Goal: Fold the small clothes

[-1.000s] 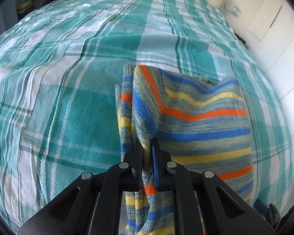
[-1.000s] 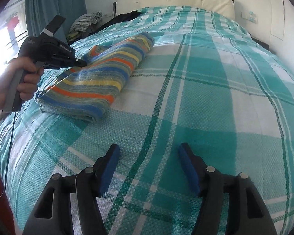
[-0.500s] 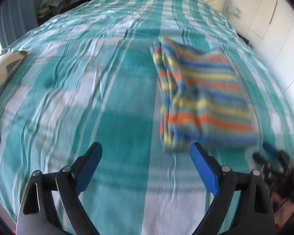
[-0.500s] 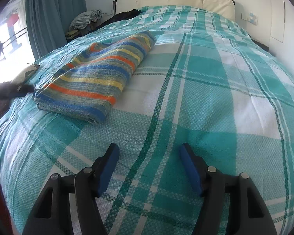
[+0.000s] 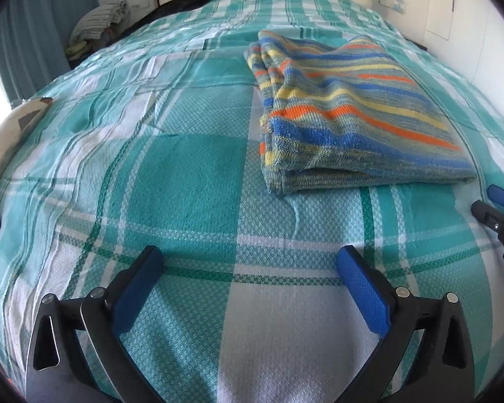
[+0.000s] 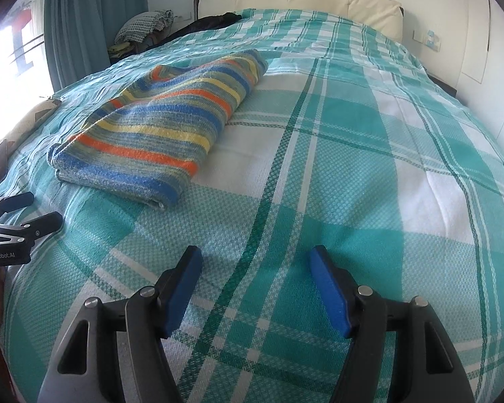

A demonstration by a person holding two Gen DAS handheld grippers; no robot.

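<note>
A striped knit garment in blue, orange, yellow and grey lies folded flat on the teal plaid bedspread. It also shows in the right wrist view. My left gripper is open and empty, held back from the garment's near edge. My right gripper is open and empty, to the right of the garment. Each gripper appears at the edge of the other's view: the right gripper and the left gripper.
A cream headboard stands at the far end of the bed. A pile of clothes and a dark item lie at the far left corner. Teal curtains hang at left. A white wall runs along the right.
My left gripper let go of the striped garment, opened and drew back toward the foot of the bed. The garment now lies flat. The right gripper stayed open and nearly still.
</note>
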